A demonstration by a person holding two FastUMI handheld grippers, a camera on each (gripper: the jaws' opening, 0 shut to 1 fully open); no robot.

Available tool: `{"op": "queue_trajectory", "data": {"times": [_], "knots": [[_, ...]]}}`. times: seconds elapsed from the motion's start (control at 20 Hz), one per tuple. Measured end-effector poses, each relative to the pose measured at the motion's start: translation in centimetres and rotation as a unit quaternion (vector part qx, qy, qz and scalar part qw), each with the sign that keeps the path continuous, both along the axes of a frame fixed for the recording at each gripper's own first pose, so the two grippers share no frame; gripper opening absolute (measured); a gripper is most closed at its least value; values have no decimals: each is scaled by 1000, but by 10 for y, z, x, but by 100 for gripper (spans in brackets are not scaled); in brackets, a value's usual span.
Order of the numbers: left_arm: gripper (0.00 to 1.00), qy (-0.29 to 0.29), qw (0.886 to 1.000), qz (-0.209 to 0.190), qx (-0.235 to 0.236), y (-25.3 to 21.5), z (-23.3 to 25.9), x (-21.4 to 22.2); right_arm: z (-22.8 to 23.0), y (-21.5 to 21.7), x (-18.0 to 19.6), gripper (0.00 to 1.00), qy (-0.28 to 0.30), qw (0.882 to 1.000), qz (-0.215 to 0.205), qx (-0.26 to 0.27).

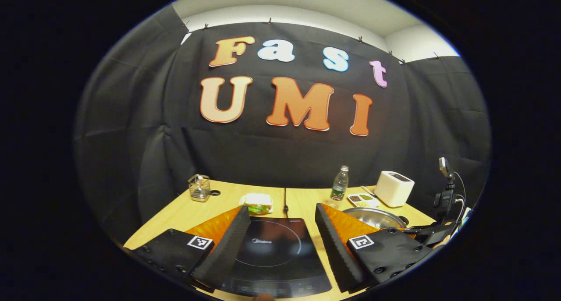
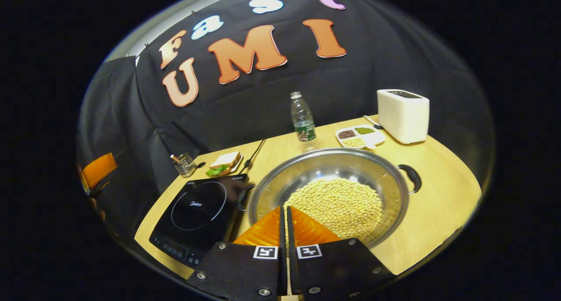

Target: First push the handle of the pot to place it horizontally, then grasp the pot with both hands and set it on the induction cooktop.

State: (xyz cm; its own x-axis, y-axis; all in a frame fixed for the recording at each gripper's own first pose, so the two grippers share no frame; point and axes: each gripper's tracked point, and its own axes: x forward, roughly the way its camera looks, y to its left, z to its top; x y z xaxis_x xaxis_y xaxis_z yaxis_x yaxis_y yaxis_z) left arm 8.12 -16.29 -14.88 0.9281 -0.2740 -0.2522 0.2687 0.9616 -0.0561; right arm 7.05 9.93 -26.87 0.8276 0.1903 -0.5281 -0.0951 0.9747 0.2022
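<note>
Since the pot (image 2: 328, 191) of beans sits mid-frame beside the induction cooktop (image 2: 197, 213), its black handle (image 2: 411, 177) at right should be nudged slowly. The right gripper (image 2: 284, 215) is pinched closed on nothing, good for pushing; the left gripper (image 1: 282, 217) is spread wide.

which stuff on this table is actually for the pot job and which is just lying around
For the job:
pot with beans
pot handle
induction cooktop
left gripper
right gripper

Lying about:
water bottle
toaster
divided dish
sandwich
wire holder
</note>
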Motion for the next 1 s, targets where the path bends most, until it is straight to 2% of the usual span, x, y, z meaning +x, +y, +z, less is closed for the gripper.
{"op": "queue_trajectory", "data": {"times": [0.1, 0.2, 0.35, 0.4, 0.45, 0.65, 0.7, 0.75, 0.8, 0.9, 1.0], "knots": [[98, 11, 1000, -20, 4, -29, -13, 3, 4, -24, 2, 2, -9, 1000, -12, -6], [98, 27, 999, -36, 6, -59, -31, 7, 6, -43, 4, 11, -15, 1000, -20, -15], [98, 53, 997, -62, 9, -102, -61, 15, 11, -72, 11, 12, -26, 999, -32, -23], [98, 61, 996, -67, 13, -113, -70, 17, 12, -79, 13, 22, -28, 999, -37, -23], [98, 68, 995, -73, 17, -122, -82, 19, 12, -89, 17, 26, -31, 998, -43, -26], [98, 103, 991, -83, 26, -149, -120, 30, 7, -124, 30, 58, -38, 996, -71, -44], [98, 109, 990, -84, 28, -152, -128, 36, 4, -131, 33, 71, -36, 995, -76, -48], [98, 114, 990, -83, 31, -154, -134, 39, 1, -137, 36, 77, -33, 995, -81, -50], [98, 118, 989, -81, 34, -155, -141, 44, -1, -143, 39, 88, -32, 995, -84, -51], [98, 127, 988, -79, 38, -159, -154, 53, -7, -153, 48, 94, -30, 994, -91, -61], [98, 140, 986, -79, 50, -160, -168, 57, -16, -160, 57, 95, -20, 993, -97, -67]]}}
